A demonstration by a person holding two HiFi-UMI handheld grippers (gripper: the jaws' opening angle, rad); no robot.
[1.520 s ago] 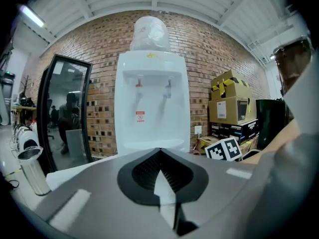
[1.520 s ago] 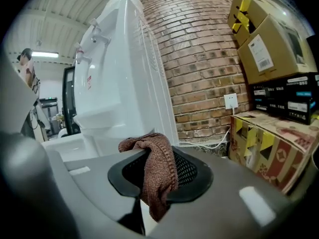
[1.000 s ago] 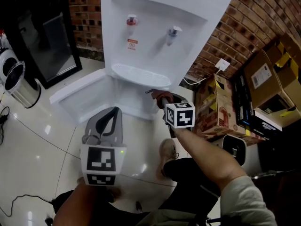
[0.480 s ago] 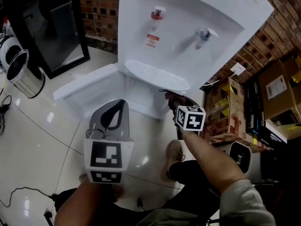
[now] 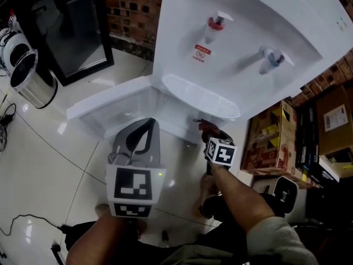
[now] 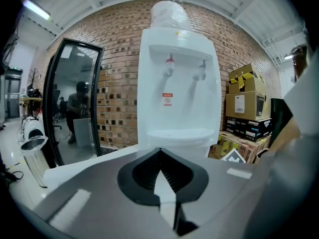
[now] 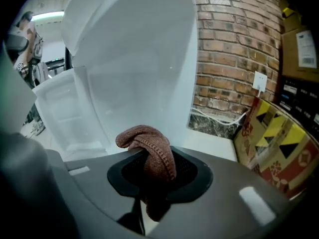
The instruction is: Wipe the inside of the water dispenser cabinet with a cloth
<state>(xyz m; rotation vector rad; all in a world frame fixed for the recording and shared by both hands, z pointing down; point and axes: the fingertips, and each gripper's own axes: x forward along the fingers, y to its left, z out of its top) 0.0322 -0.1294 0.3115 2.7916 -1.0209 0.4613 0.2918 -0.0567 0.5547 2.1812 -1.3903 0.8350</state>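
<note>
The white water dispenser (image 5: 237, 43) stands ahead with its lower cabinet door (image 5: 110, 101) swung open to the left. Its pale cabinet interior (image 7: 99, 108) fills the right gripper view. My right gripper (image 5: 207, 131) is at the cabinet's right front edge, below the drip tray, shut on a folded brown knitted cloth (image 7: 149, 143) that bulges up out of the jaws. My left gripper (image 5: 146, 128) hovers in front of the open cabinet, shut with nothing in it. In the left gripper view, that gripper (image 6: 159, 156) points at the dispenser (image 6: 177, 93).
A steel bin (image 5: 33, 81) and a black glass-door cabinet (image 5: 71, 26) stand to the left. Cardboard boxes (image 5: 270, 137) are stacked against the brick wall on the right, near a wall socket (image 7: 259, 81) with a cable. A shoe (image 5: 209, 184) rests on the glossy floor below the right arm.
My right gripper has sunk lower in front of the cabinet, still carrying the cloth. The left gripper has shifted slightly. The dispenser now looks larger in the head view.
</note>
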